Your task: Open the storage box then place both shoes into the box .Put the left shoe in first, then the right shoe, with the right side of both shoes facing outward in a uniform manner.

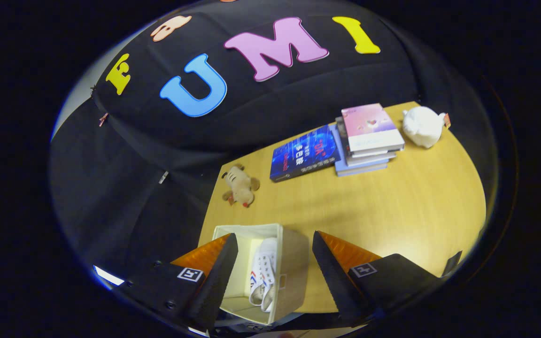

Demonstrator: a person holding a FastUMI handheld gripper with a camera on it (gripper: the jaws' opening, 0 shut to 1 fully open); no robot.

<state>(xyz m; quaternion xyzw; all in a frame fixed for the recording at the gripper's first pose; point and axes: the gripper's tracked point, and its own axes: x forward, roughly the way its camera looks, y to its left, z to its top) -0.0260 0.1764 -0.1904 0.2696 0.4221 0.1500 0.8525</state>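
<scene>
— Wooden bench (pixel 392 206), pale yellow grain, and at its near left corner stands the storage box (pixel 294 263), a beige open-topped fabric bin.

— Where does it sit against the tongs?

— Between the two fingers. The gripper (pixel 275 239) hangs above it, spread wide, pinching nothing; the left finger (pixel 214 272) overlaps the box's left wall, the right finger (pixel 336 272) stands just off its right wall.

— Anything inside?

— One white shoe (pixel 263 277), lying against the right inner wall, laces showing, with small red and blue marks on its side. I cannot tell which shoe of the pair it is.

— And beyond the fingers, going left to right?

— A small tan plush toy (pixel 240 186) near the bench's left edge. Then a dark blue book (pixel 304 154) lying flat, its cover print too small to make out. Touching it, a stack of books (pixel 369 141) with a pink cover on top. At the far right corner, a white plush toy (pixel 423 126) with a small tag.

— Any writing legible?

— None I can make out on the shoe or the books.
</scene>
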